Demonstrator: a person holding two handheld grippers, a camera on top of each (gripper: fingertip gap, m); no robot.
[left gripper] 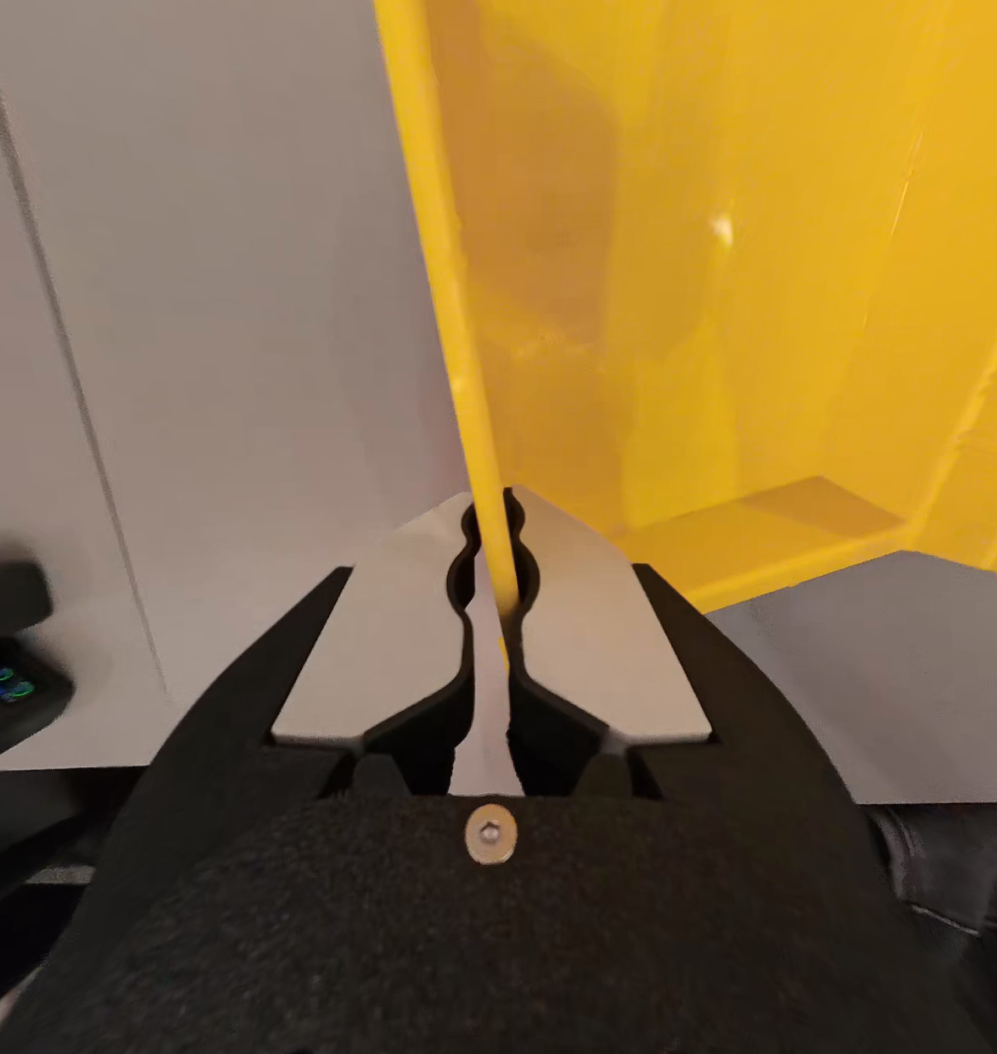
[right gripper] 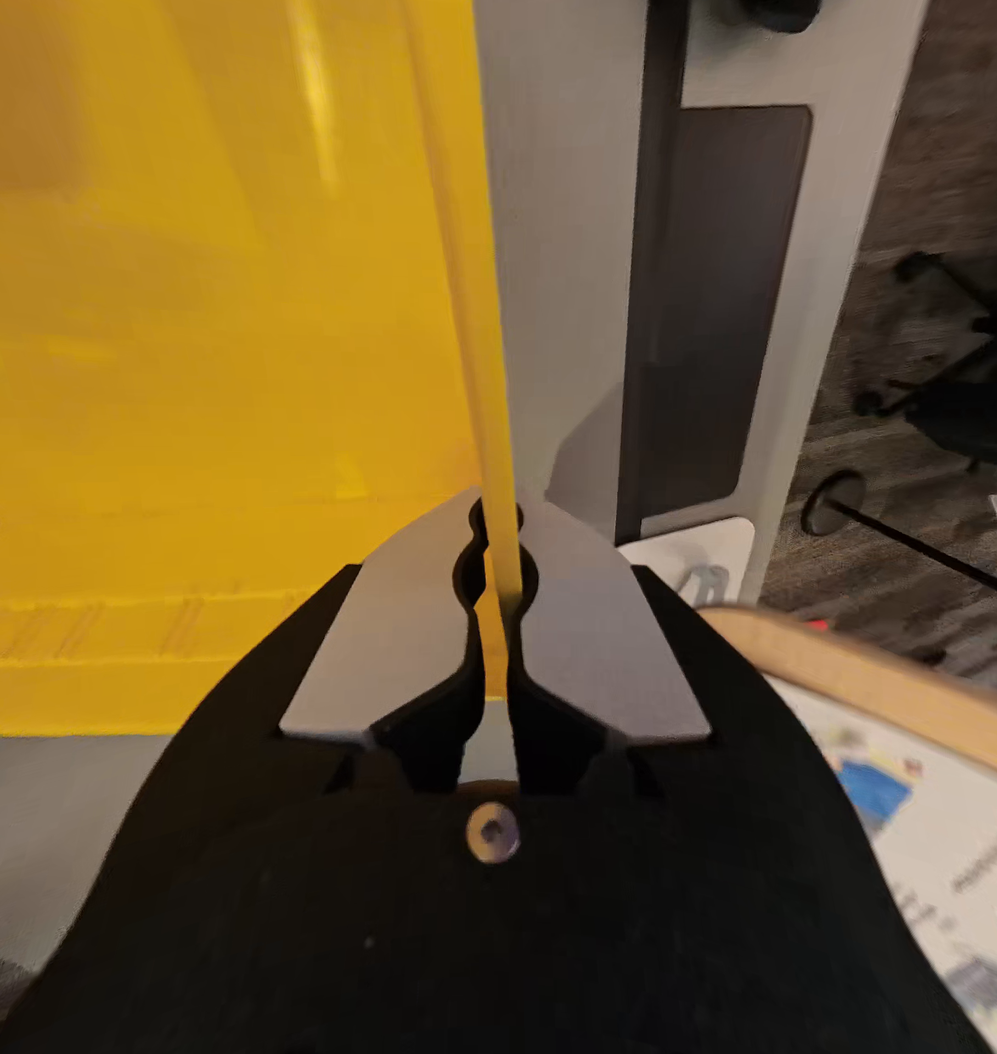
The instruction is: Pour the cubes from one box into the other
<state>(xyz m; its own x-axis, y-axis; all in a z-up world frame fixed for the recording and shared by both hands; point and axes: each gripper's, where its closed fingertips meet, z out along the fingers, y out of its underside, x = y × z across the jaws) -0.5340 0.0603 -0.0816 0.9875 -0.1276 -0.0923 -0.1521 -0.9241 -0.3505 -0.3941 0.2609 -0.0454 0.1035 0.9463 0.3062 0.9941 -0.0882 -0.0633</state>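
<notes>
Left wrist view is showing the left gripper (left gripper: 491, 502) pinching one thin wall of the yellow box (left gripper: 712, 285), fingers closed on the rim edge with the box interior opening to one side of them. Right wrist view is showing the right gripper (right gripper: 499, 502) clamping the opposite wall of the same yellow box (right gripper: 199, 285) likewise. No cubes are visible inside the box in either view; both frames are blurring, so the box is probably moving or tilting. The receiving box is not identifiable; a tan-rimmed object (right gripper: 861, 673) is lying beside the box on the right gripper's side, but I cannot tell what it is. Judgement: pour or return phase. To do it well: keeping both grips equally firm on the rim, rotating both wrists together so the walls are not twisting, and keeping the box's lip over the receiver.
</notes>
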